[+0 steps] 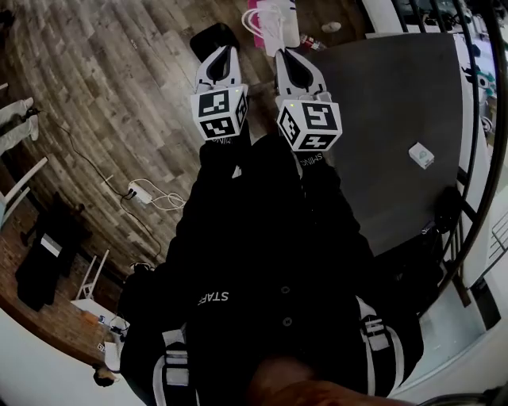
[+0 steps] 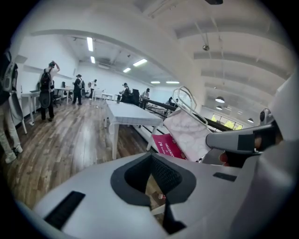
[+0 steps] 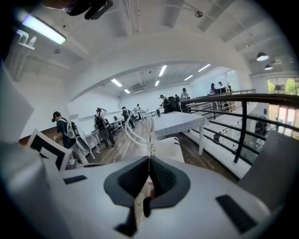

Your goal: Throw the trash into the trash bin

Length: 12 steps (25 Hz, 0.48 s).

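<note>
Pinching shut on the near edge of a white paper carrier bag (image 3: 170, 147), the right claw (image 3: 149, 158) is probably risking a slip or tear from so narrow a hold. The left claw (image 2: 150, 155) is hanging closed, empty. Well to their right, a small white packet (image 1: 421, 155) is lying on a dark grey worktop (image 1: 381, 103). The bag's pink side (image 2: 168, 144) is showing "HELLO KITTY".

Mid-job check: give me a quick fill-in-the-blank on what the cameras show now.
1. The right gripper is shut on the edge of a white ___.
2. The left gripper has its jaws ___, with nothing between them.
3. The small white box lies on the dark ___.
Missing words: bag; shut; table.
</note>
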Motion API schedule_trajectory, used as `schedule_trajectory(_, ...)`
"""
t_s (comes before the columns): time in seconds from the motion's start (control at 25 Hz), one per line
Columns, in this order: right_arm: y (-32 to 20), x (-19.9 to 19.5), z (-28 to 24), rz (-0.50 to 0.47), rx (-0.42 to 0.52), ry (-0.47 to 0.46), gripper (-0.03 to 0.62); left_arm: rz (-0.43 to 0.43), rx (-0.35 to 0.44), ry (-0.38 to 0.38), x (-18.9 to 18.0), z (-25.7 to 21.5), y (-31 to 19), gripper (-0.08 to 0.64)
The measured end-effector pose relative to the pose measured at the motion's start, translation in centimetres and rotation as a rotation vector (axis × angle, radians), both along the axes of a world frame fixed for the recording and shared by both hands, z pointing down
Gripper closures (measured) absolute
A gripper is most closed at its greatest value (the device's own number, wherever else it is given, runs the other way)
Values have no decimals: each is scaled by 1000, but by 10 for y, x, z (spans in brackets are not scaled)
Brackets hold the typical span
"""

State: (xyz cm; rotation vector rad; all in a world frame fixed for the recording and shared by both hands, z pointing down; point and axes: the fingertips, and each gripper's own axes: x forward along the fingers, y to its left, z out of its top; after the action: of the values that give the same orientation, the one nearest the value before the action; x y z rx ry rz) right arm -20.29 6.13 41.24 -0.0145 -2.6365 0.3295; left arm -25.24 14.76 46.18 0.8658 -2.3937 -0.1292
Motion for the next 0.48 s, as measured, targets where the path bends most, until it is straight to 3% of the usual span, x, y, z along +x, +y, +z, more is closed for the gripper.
schedule_trajectory(0.48,84,-76,122,-169,-13,156,574,-183,-44,119,-52,104,108,560)
